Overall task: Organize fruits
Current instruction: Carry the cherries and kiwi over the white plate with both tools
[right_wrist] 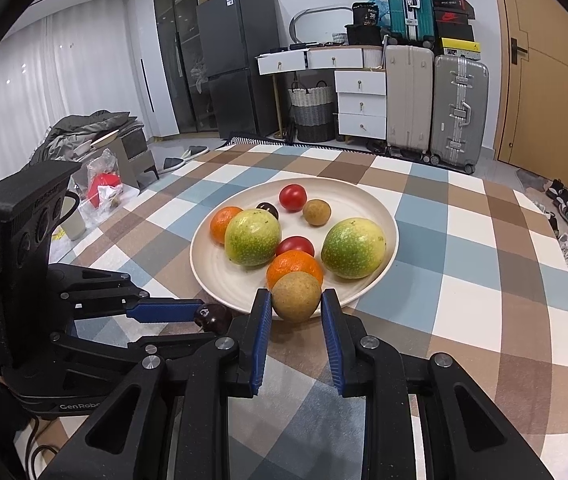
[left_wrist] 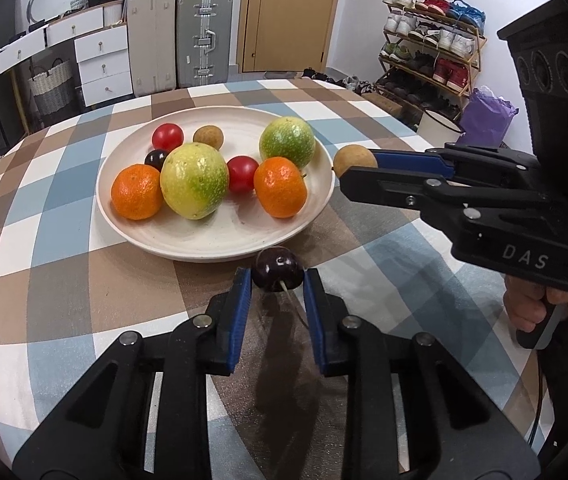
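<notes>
A cream plate (left_wrist: 212, 240) (right_wrist: 220, 276) on the checked tablecloth holds two green-yellow fruits, two oranges, two red tomatoes, a dark cherry and a brown longan. My left gripper (left_wrist: 278, 278) is shut on a dark cherry (left_wrist: 276, 270) (right_wrist: 212, 317) with a pale stem, just in front of the plate's near rim. My right gripper (right_wrist: 296, 298) is shut on a brown longan (right_wrist: 296, 296) (left_wrist: 349, 158) at the plate's right edge. In the left wrist view the right gripper (left_wrist: 353, 168) reaches in from the right, a hand (left_wrist: 539, 304) on its trigger.
The round table (left_wrist: 64, 280) carries a blue, brown and white checked cloth. Beyond it stand suitcases (left_wrist: 204, 36), white drawers (left_wrist: 100, 60), a wooden door (left_wrist: 287, 12) and a shoe rack (left_wrist: 431, 44). A dark fridge (right_wrist: 236, 60) and a clothes pile (right_wrist: 84, 132) show in the right wrist view.
</notes>
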The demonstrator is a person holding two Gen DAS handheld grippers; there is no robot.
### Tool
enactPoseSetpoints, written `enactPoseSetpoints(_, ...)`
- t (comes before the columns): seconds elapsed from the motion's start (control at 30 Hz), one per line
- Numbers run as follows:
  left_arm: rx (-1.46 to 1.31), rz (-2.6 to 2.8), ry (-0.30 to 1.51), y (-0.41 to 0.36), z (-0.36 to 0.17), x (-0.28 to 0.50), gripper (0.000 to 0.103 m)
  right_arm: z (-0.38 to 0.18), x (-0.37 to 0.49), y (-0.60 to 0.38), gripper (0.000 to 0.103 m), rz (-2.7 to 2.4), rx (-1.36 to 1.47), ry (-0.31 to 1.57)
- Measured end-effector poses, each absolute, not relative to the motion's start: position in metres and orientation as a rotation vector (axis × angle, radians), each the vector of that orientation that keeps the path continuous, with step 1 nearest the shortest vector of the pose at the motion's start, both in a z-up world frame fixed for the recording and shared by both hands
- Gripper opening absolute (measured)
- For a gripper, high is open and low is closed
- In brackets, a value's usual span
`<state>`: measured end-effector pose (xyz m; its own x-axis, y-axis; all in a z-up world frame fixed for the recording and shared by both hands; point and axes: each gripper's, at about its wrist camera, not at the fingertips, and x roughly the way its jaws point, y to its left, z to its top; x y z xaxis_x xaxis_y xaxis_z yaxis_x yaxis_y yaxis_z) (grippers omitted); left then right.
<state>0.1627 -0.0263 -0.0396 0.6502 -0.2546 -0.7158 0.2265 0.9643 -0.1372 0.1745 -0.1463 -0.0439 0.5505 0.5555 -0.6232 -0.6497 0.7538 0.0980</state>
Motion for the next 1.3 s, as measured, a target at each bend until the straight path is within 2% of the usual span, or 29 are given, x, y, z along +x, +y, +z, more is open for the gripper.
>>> enactPoseSetpoints(0.77, -0.097, -0.166, 0.653, 0.006, 0.012, 0.161, 0.024, -0.032, 0.183, -0.161, 0.025, 0.701, -0.068, 0.650)
enactPoseSetpoints(1.3, -0.072, -0.139, 0.603, 0.008, 0.047, 0.209, 0.024, 0.014, 0.212, -0.141, 0.025, 0.732, -0.103, 0.615)
